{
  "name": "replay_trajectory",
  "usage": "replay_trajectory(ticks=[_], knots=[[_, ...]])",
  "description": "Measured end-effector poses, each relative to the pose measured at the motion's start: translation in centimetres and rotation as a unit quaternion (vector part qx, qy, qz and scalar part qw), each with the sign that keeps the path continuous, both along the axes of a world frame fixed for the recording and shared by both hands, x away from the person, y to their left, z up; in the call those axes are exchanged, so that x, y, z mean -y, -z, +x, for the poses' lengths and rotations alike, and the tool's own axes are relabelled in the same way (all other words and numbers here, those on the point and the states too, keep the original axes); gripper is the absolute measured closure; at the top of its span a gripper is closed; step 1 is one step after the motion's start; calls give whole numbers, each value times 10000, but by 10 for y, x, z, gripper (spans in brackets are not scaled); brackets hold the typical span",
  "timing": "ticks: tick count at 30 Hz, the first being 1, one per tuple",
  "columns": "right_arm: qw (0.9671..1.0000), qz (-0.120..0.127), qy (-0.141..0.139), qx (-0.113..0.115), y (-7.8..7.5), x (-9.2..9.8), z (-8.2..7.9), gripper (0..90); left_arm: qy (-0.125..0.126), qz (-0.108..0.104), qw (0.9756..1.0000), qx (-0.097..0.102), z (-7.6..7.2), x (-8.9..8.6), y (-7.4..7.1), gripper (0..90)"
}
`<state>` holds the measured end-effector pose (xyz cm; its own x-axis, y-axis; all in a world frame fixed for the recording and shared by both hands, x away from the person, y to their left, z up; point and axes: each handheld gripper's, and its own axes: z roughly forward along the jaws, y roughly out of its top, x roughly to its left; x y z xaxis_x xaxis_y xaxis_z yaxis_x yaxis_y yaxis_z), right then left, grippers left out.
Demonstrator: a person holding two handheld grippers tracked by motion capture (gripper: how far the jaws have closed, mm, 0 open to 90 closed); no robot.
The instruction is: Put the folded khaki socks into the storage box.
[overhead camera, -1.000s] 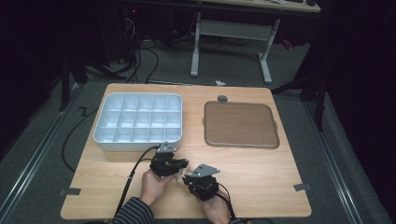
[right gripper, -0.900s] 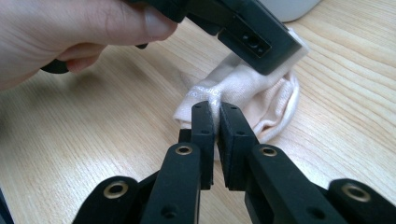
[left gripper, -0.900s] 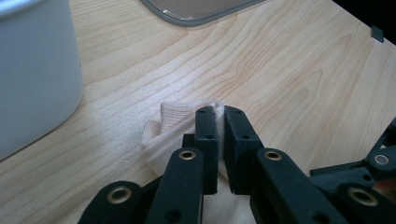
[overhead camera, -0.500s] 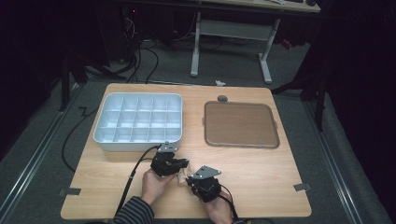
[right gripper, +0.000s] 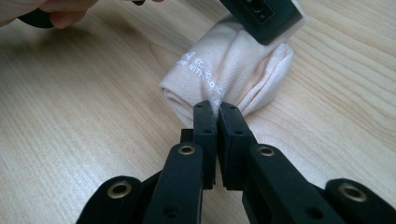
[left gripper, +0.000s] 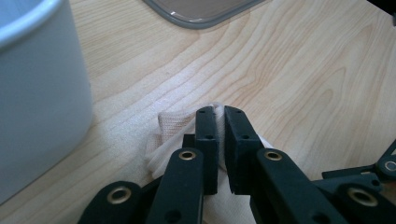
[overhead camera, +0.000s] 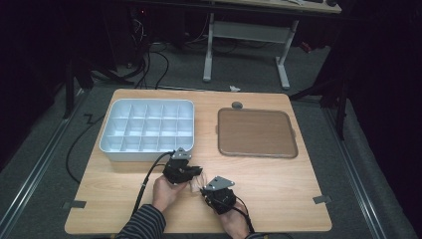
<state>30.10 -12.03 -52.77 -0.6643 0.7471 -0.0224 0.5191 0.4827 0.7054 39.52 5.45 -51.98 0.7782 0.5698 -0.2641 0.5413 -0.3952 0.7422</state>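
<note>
Pinching one folded beige cloth [right gripper: 224,74] with both jaws, near the empty compartment box [overhead camera: 147,149] and tray [overhead camera: 256,132].

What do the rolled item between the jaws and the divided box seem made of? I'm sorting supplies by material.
The rolled beige sock looks like soft knit fabric: fine ribbing, printed white lettering, matte folds. The compartment box looks like moulded plastic, pale grey-white, smooth with a slight sheen and thin dividers, though coated metal can't be ruled out.
</note>
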Motion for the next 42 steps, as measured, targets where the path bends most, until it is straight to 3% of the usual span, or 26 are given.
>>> replay_trajectory(ticks=[5, 9, 13, 19, 24, 29, 31, 33, 34, 35, 39, 42], knots=[[10000, 14, 13, -3, 0, -1, 5, 868, -93, -6, 9999, 82, -2, -1, -3, 812], [9999, 85, 100, -44, 0, 0, 7, 865, -120, -55, 9997, 203, -8, -3, -11, 658], [9998, 150, 111, -59, 1, 0, 8, 864, -199, -34, 9994, 285, -14, -11, -19, 583], [9998, 161, 86, 13, -1, 0, 6, 861, -491, -104, 9985, 202, -22, -26, -23, 509], [9998, 190, 78, 9, -1, -1, 5, 860, -708, -163, 9973, -45, -28, -30, -16, 436], [9998, 175, 41, -5, -1, -2, 5, 859, -703, 186, 9972, -173, -30, -20, -2, 412], [9999, 149, 48, -30, -1, -3, 5, 860, -751, 173, 9968, -225, -29, -18, 1, 411], [9999, 148, 36, -19, -1, -3, 5, 859, -752, 347, 9965, -123, -30, -15, 2, 440], [9999, 149, 42, -24, -1, -3, 5, 859, -718, 445, 9964, 34, -30, -12, 5, 452], [9999, 136, 40, -19, 0, -4, 5, 858, -711, 444, 9965, 71, -30, -11, 6, 456], [9998, 159, 78, -42, -1, -3, 6, 852, -768, 428, 9960, -140, -27, -11, 4, 444], [9998, 174, 84, 27, -1, -3, 5, 800, -792, 324, 9963, -92, -28, -14, 3, 427]])
